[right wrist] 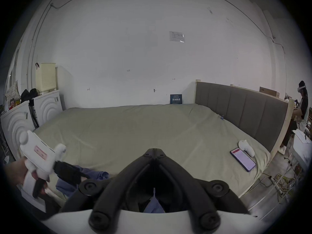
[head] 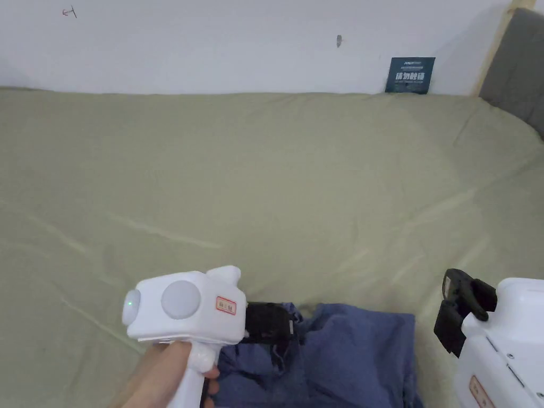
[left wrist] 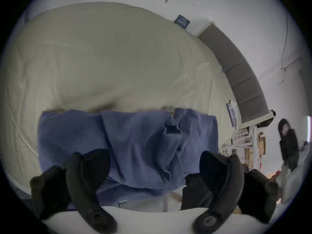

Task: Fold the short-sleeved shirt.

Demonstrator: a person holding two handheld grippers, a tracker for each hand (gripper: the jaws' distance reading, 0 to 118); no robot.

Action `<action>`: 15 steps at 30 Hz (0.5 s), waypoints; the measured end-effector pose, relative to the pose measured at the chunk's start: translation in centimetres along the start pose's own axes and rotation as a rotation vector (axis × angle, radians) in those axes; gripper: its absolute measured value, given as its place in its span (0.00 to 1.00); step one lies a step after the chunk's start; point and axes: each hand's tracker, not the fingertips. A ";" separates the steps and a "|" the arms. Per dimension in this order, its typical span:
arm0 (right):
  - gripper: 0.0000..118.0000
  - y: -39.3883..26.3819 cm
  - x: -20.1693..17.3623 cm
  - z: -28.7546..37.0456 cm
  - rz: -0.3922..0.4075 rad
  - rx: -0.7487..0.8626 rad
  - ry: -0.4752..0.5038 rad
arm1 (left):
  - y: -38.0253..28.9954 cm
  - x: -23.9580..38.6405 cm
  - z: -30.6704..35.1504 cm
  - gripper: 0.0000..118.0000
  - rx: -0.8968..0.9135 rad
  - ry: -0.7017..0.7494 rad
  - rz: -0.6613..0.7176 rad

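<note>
Both grippers sit at the near edge of the bed. Left gripper (left wrist: pixel 155 171) has its jaws spread wide over the rumpled blue shirt (left wrist: pixel 138 141), which lies on the green sheet (head: pixel 276 175). Right gripper (right wrist: pixel 154 150), raised beside it, has its jaws pressed together, pinching nothing. Farther right on the sheet lies a phone (right wrist: pixel 242 159).

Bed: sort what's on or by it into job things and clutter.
Job:
shirt, blue, crumpled at the near edge
left gripper, jaws apart over the shirt
right gripper, jaws closed
bed, the work surface

Lying about:
phone
white controller
blue sign
</note>
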 end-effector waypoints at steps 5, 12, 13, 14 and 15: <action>0.01 -0.2 -0.3 -0.8 -0.020 -0.014 0.024 | -0.1 -2.5 5.0 0.00 0.118 -0.013 0.035; 0.01 -0.8 -1.2 -1.1 -0.009 -0.043 0.054 | -1.7 -3.4 -2.8 0.00 -0.039 -0.125 0.091; 0.01 -0.8 -1.3 -1.0 -0.005 -0.045 0.054 | -2.3 -2.9 -4.7 0.00 -0.075 -0.137 0.094; 0.01 -0.8 -1.3 -0.9 -0.002 -0.047 0.052 | -3.0 -2.7 -6.5 0.00 -0.115 -0.171 0.092; 0.01 -0.8 -1.4 -0.8 0.001 -0.052 0.049 | -3.5 -2.6 -7.8 0.00 -0.131 -0.177 0.107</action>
